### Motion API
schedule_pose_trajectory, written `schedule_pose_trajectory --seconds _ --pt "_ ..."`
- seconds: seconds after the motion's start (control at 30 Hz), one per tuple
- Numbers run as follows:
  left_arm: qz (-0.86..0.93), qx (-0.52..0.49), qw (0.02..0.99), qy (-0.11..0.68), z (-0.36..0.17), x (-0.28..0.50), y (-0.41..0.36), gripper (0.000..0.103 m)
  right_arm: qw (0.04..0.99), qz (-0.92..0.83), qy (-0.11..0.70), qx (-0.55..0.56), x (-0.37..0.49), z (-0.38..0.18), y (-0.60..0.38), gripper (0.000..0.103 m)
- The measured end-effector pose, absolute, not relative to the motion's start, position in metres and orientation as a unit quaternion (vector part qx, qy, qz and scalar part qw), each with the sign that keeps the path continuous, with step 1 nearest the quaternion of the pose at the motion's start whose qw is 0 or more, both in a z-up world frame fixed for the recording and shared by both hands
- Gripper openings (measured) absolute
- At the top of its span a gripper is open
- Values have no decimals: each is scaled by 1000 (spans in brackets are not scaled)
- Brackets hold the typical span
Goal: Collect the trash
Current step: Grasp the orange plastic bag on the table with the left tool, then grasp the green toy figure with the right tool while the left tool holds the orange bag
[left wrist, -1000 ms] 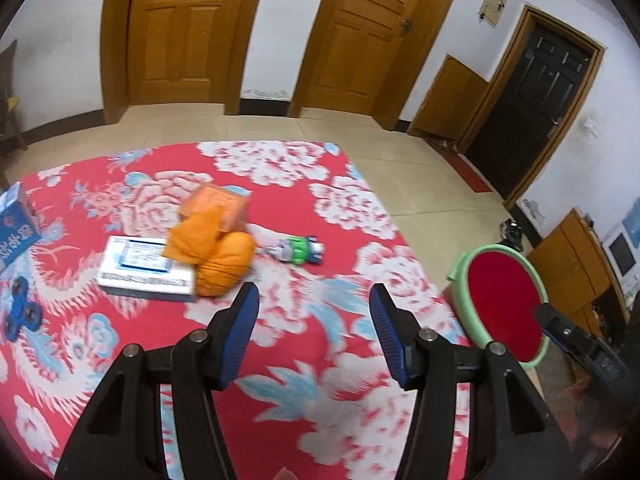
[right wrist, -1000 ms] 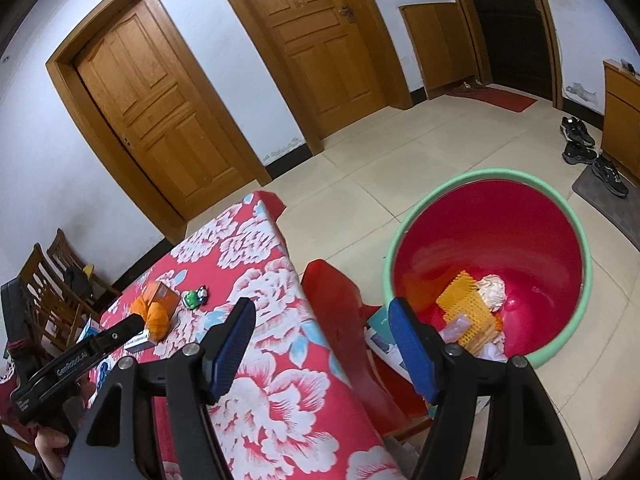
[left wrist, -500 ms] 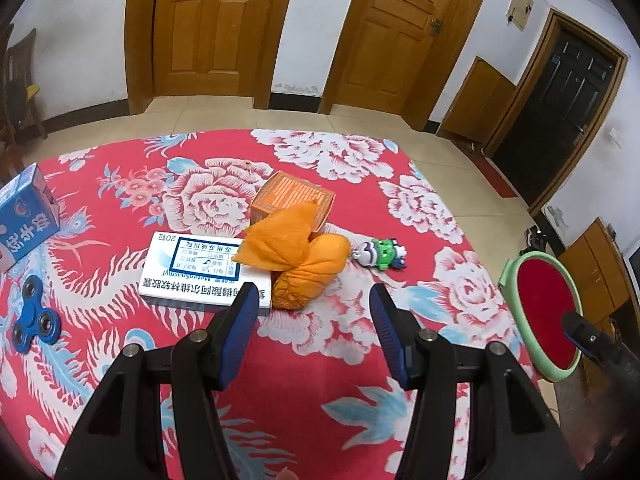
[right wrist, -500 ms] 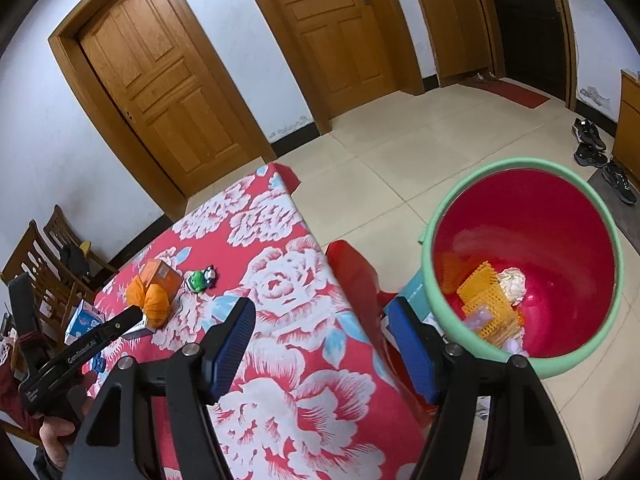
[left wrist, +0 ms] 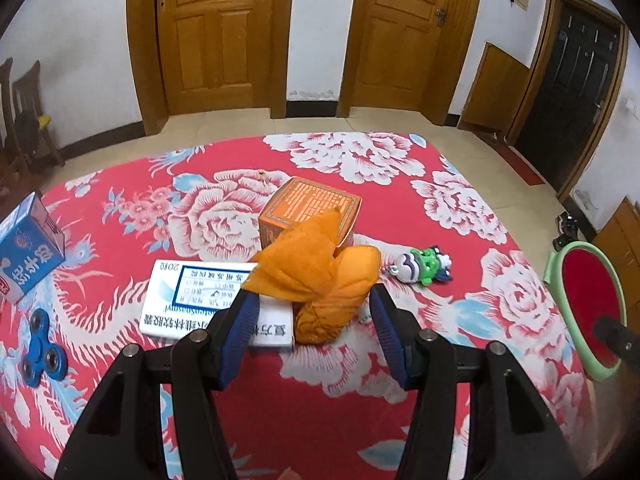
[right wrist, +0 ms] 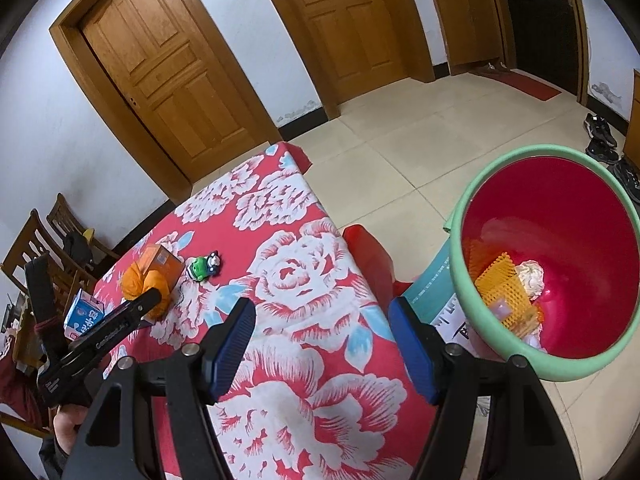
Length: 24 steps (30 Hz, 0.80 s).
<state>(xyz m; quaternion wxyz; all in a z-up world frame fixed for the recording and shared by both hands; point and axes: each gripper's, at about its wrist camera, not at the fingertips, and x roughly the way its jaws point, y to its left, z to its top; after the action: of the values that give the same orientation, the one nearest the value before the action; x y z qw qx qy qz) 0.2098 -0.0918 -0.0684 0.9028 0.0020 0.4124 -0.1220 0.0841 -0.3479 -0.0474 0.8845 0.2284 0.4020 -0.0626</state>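
A crumpled orange wrapper (left wrist: 324, 288) lies on the red flowered tablecloth (left wrist: 400, 368), against an orange box (left wrist: 310, 210) and a white medicine box (left wrist: 192, 300). My left gripper (left wrist: 312, 320) is open, its fingers on either side of the wrapper's near end, not closed on it. My right gripper (right wrist: 320, 344) is open and empty over the table's right edge, beside the red bin (right wrist: 560, 208) with a green rim that holds orange and white trash. The wrapper also shows in the right wrist view (right wrist: 146, 284).
A green toy figure (left wrist: 422, 268) lies right of the wrapper. A blue carton (left wrist: 26, 258) and a blue fidget spinner (left wrist: 42, 350) sit at the table's left. The bin (left wrist: 588, 300) stands on the floor at right. Wooden chairs (right wrist: 44, 240) stand beyond the table.
My left gripper has moved forward to the orange wrapper, which now sits between its open fingers. My right gripper has drifted left, away from the bin.
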Motion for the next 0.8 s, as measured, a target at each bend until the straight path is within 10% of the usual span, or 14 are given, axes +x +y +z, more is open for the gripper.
schedule_pose_trajectory --seconds 0.13,0.33,0.8 --pt "-112 5 905 411 -69 213 -94 57 885 -57 404 224 88 -47 -342 72" --pt "-127 -20 903 410 -67 215 -86 24 888 -49 405 212 95 -44 -334 72" --pt "-133 -70 908 392 -38 206 -46 21 896 -21 408 176 123 -34 -304 72"
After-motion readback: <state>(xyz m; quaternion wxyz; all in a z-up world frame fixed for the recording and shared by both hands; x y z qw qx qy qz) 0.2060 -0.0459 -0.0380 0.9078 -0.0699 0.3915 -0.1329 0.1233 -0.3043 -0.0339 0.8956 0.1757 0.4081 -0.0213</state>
